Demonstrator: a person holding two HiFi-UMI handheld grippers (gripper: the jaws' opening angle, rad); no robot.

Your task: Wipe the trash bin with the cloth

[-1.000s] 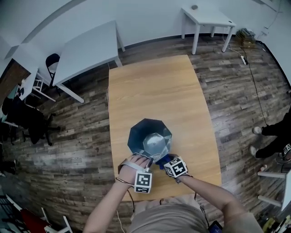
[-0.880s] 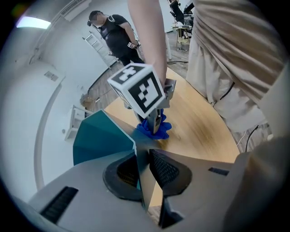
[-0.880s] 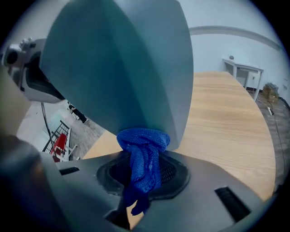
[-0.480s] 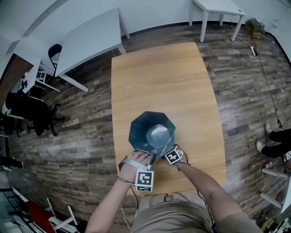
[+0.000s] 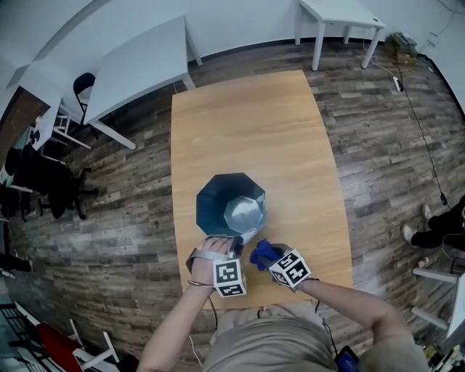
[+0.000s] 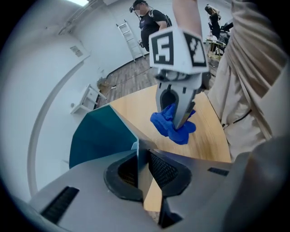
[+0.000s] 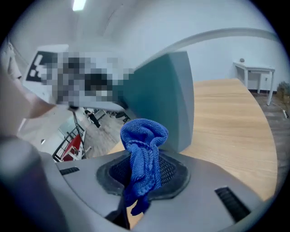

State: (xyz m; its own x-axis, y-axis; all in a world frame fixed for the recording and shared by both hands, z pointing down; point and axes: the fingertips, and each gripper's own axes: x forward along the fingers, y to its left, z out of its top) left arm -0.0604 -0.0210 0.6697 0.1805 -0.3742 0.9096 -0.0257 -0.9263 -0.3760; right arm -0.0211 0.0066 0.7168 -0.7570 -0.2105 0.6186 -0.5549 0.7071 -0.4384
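Observation:
A dark teal, many-sided trash bin (image 5: pixel 231 205) stands upright near the front of the wooden table (image 5: pixel 254 123). My left gripper (image 5: pixel 232 244) is at its near rim. In the left gripper view, the jaws (image 6: pixel 141 156) have just been closing and now pinch the thin wall of the bin (image 6: pixel 97 138). My right gripper (image 5: pixel 267 256) is just right of the bin, shut on a bunched blue cloth (image 5: pixel 262 253). In the right gripper view, the cloth (image 7: pixel 144 149) sticks up between the pads, a little short of the bin's side (image 7: pixel 161 97).
Bare tabletop stretches beyond the bin. A large white table (image 5: pixel 138 69) stands at the back left and a smaller one (image 5: pixel 341 18) at the back right. Dark chairs (image 5: pixel 43 185) are at the left. A person's feet (image 5: pixel 436 229) show at the right edge.
My right gripper has pulled back from the bin's near side toward me, and the blue cloth now shows off the bin. My left gripper stays on the rim, rolled a little.

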